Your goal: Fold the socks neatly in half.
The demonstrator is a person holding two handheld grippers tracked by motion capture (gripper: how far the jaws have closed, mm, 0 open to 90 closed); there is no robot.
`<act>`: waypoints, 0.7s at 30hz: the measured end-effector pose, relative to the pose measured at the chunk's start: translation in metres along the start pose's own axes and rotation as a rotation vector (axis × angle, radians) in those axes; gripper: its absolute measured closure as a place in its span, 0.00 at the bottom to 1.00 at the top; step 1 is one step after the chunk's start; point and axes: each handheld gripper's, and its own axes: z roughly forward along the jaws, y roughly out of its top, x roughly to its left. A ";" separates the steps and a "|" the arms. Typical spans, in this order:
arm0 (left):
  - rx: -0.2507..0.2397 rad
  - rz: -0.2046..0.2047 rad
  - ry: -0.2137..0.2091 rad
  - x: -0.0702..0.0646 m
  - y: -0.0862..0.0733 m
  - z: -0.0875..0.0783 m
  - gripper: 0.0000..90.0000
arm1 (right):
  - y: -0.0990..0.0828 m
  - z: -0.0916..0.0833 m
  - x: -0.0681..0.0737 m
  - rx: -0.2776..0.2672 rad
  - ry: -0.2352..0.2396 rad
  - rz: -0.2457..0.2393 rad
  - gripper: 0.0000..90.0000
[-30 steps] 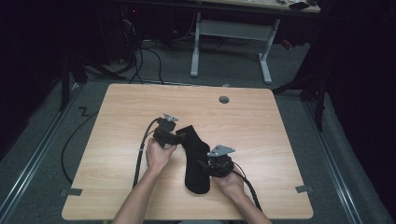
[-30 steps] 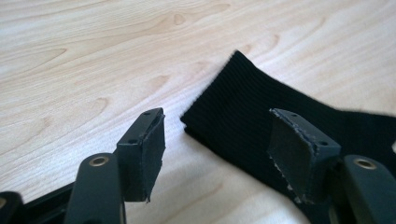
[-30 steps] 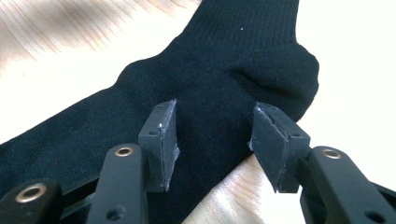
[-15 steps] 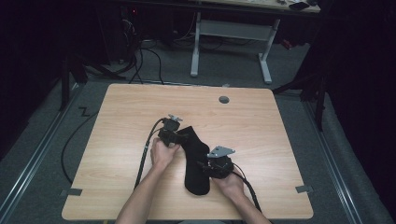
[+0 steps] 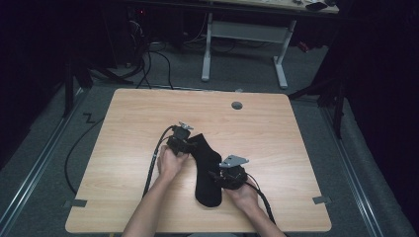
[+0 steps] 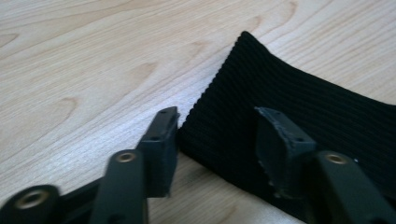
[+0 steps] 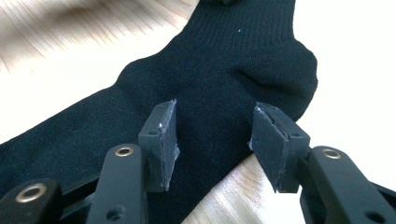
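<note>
A black sock (image 5: 205, 170) is laid flat on the light wooden table (image 5: 128, 133), its ribbed cuff toward the far side and its foot toward the person. The left tongs (image 6: 217, 140) are set over the cuff's corner, partly open after having just been closing, one jaw beside the cuff's edge and the other above the fabric, seemingly not yet pinching it. The right tongs (image 7: 212, 140) are held partly open astride the sock near its heel, gripping nothing.
</note>
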 end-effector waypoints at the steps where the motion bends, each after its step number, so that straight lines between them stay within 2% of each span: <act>1: 0.002 0.005 -0.009 0.000 0.001 0.000 0.62 | 0.000 0.000 0.000 0.000 0.000 0.000 0.56; 3: 0.021 0.008 -0.022 0.000 0.004 0.000 0.68 | 0.000 0.000 0.000 0.000 0.001 0.001 0.56; 7: 0.014 0.013 -0.051 0.001 0.003 0.000 0.77 | 0.000 0.000 0.000 0.004 0.000 0.005 0.56; 11: 0.011 -0.007 -0.080 0.004 0.004 0.001 0.83 | 0.001 0.000 0.000 0.006 -0.001 0.009 0.56; 17: -0.003 -0.007 -0.122 0.010 0.002 -0.002 0.86 | 0.001 0.000 0.000 0.009 0.001 0.004 0.57; 21: -0.026 -0.026 -0.171 0.015 0.002 -0.010 0.86 | 0.001 0.000 0.000 0.009 0.001 0.005 0.57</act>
